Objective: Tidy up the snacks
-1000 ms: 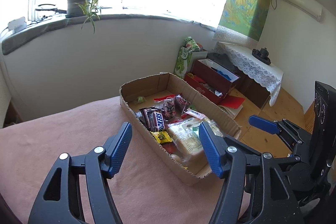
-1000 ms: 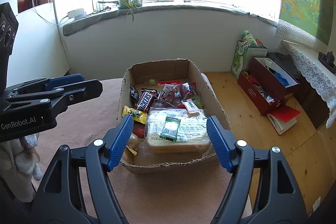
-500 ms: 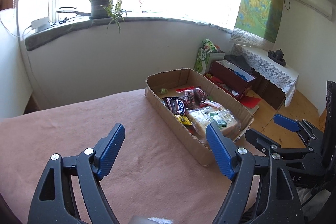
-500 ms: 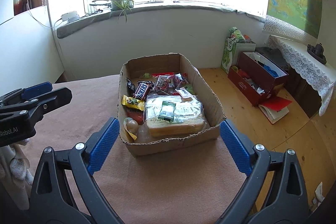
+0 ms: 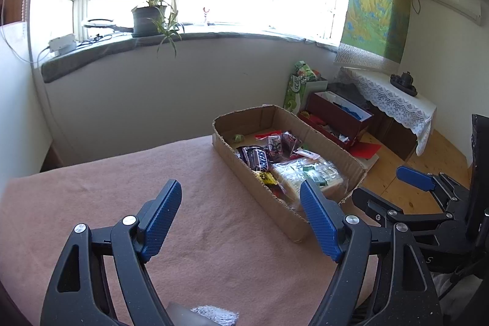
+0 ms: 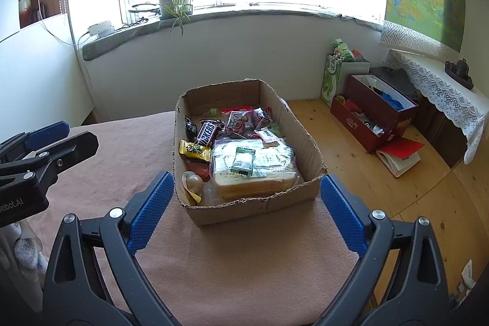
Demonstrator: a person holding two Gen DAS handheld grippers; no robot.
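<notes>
The snacks [image 6: 241, 142] all lie in the box [image 6: 308, 142] at the table's [image 6: 244, 265] far right edge, so the sorting looks done. Both jaws have just been opening: the left hand-held gripper [image 5: 241, 222] and right hand-held gripper [image 6: 244, 213] gape wide, holding nothing.

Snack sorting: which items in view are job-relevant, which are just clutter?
Job: cardboard box, bagged bread, Snickers bar, yellow candy pack, red snack packets.

Clutter: potted plant, dark red boxes, green gift bag, book.
</notes>
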